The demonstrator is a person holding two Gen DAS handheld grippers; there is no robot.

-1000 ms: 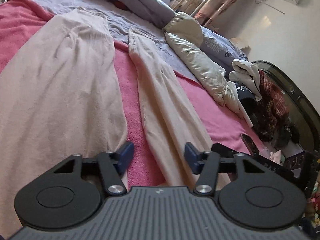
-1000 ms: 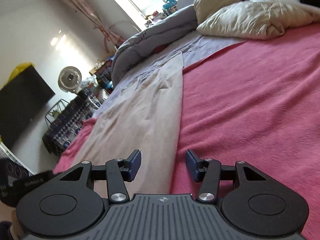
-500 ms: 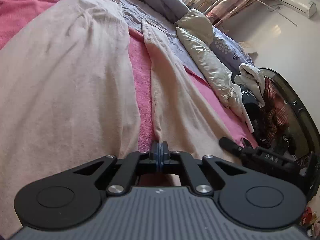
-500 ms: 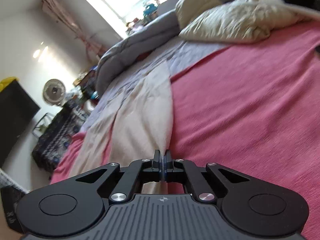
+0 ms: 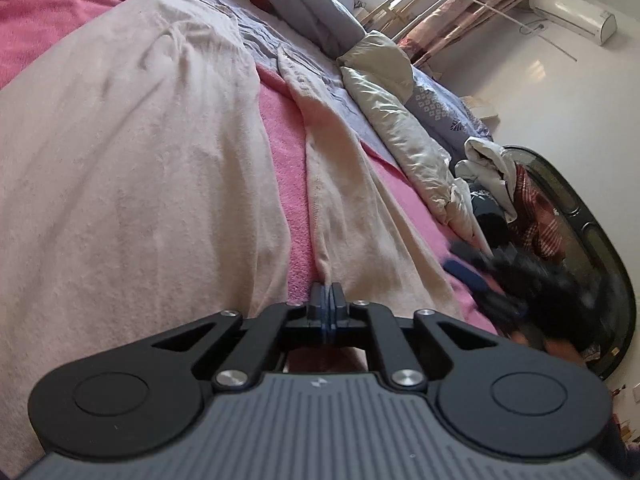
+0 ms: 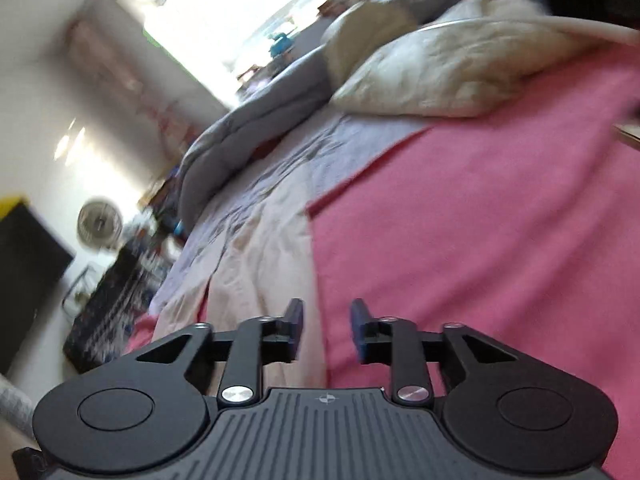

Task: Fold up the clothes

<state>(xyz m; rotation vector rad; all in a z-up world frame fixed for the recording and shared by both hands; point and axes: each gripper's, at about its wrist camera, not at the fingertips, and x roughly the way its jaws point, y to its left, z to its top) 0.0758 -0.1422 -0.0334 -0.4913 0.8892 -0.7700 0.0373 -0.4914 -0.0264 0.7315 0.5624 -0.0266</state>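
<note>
Hand-held gripper on the left (image 5: 327,305) is pinching the near hem of the cream garment's (image 5: 132,168) narrow strip (image 5: 352,216), its jaws pressed almost together on the cloth and just beginning to ease apart. On the right, the hand-held gripper (image 6: 326,326) is spreading its jaws with nothing between them, hovering over the garment's edge and the pink blanket (image 6: 480,220). Folding is barely getting started: the garment is lying spread nearly flat along the bed, no fold is showing, and every crease is waiting to be made.
</note>
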